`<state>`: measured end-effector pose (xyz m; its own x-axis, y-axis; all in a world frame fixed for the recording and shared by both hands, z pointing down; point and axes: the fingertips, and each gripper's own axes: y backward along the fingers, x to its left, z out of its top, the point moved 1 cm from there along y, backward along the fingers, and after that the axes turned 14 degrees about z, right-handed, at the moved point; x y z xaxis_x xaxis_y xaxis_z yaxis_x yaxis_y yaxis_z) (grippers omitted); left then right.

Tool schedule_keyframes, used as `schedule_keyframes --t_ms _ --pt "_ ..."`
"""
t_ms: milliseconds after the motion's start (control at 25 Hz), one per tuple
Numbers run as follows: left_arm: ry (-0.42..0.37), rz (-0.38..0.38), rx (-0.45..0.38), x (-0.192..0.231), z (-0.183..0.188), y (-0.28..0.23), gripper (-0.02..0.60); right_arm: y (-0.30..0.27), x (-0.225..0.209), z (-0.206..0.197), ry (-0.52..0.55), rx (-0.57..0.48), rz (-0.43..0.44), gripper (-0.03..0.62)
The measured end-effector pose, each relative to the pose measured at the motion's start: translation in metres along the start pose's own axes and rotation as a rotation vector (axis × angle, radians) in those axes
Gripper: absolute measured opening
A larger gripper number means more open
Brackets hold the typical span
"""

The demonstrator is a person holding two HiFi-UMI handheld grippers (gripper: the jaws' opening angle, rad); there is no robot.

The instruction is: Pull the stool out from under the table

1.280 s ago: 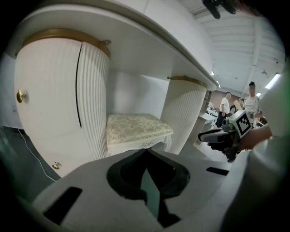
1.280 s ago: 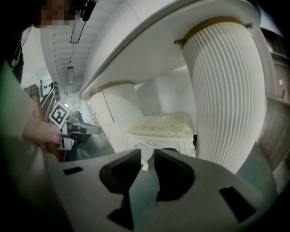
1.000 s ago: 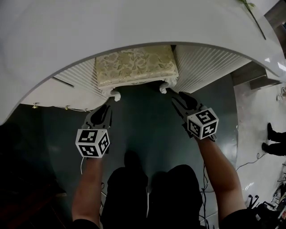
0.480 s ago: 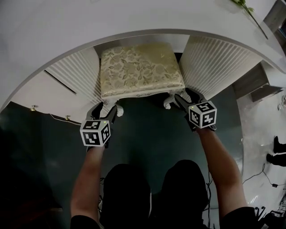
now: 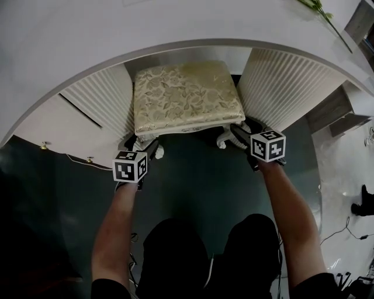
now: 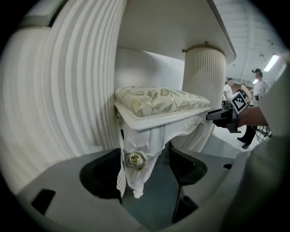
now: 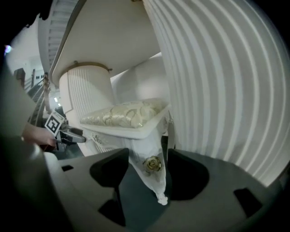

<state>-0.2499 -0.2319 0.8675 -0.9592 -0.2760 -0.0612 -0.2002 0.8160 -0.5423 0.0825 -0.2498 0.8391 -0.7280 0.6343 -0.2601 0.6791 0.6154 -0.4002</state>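
A white carved stool (image 5: 186,96) with a gold leaf-pattern cushion stands under the curved white table (image 5: 70,52), between two fluted pedestals. My left gripper (image 5: 149,147) is at its front left leg (image 6: 136,165). That leg stands between the jaws of the left gripper (image 6: 145,174), which are opening; the pads do not press on it. My right gripper (image 5: 238,132) is at the front right leg (image 7: 153,167). The right gripper (image 7: 148,177) also has its leg between opening jaws, close to both pads.
Fluted white pedestals (image 5: 99,96) (image 5: 280,87) flank the stool closely. The floor (image 5: 193,187) is dark green, with a cable (image 5: 70,156) along the left. A green stem (image 5: 318,9) lies on the tabletop. People (image 6: 256,104) stand far off at the right.
Both grippers have moved forward from short of the stool up to its front legs, and their jaws have spread. The head view now shows more of the cushion and pedestals.
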Motion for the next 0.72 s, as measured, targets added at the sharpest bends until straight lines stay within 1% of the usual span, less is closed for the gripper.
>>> schedule_keyframes --t_ms 40,80,120,160,280,360,400,440,560,720 --pt "0.002 -0.006 0.005 -0.0011 -0.0009 -0.0037 0.344 -0.0006 0.0007 -0.0009 -0.003 -0.013 0.015 0.273" --pt "0.011 -0.009 0.009 -0.0017 -0.0013 -0.0064 0.33 -0.0014 0.0019 -0.0013 -0.003 -0.025 0.029 0.261" --pt "0.022 -0.006 0.011 -0.0012 -0.0012 -0.0078 0.318 -0.0023 0.003 -0.0012 0.0 -0.035 0.039 0.237" --pt "0.03 -0.003 0.01 0.0001 -0.0008 -0.0081 0.28 -0.003 0.0038 -0.0008 0.005 -0.044 0.045 0.235" --pt "0.025 -0.008 0.008 0.0011 -0.0002 -0.0058 0.27 -0.0033 0.0056 -0.0027 0.049 -0.038 0.025 0.224" --pt "0.021 -0.013 0.01 0.0006 -0.0005 -0.0055 0.264 -0.0034 0.0065 -0.0068 0.111 0.007 -0.012 0.219" --pt "0.021 -0.012 0.01 0.0008 -0.0007 -0.0056 0.264 -0.0032 0.0064 -0.008 0.126 0.027 -0.023 0.218" --pt "0.023 -0.009 0.012 0.0009 -0.0011 -0.0057 0.263 -0.0027 0.0061 -0.0086 0.129 0.042 -0.026 0.221" --pt "0.021 -0.007 0.02 0.0017 -0.0018 -0.0035 0.262 -0.0013 0.0062 -0.0083 0.13 0.076 -0.02 0.199" --pt "0.01 -0.025 0.022 0.0025 0.0 -0.0032 0.261 0.0017 0.007 -0.0071 0.11 0.074 -0.012 0.196"
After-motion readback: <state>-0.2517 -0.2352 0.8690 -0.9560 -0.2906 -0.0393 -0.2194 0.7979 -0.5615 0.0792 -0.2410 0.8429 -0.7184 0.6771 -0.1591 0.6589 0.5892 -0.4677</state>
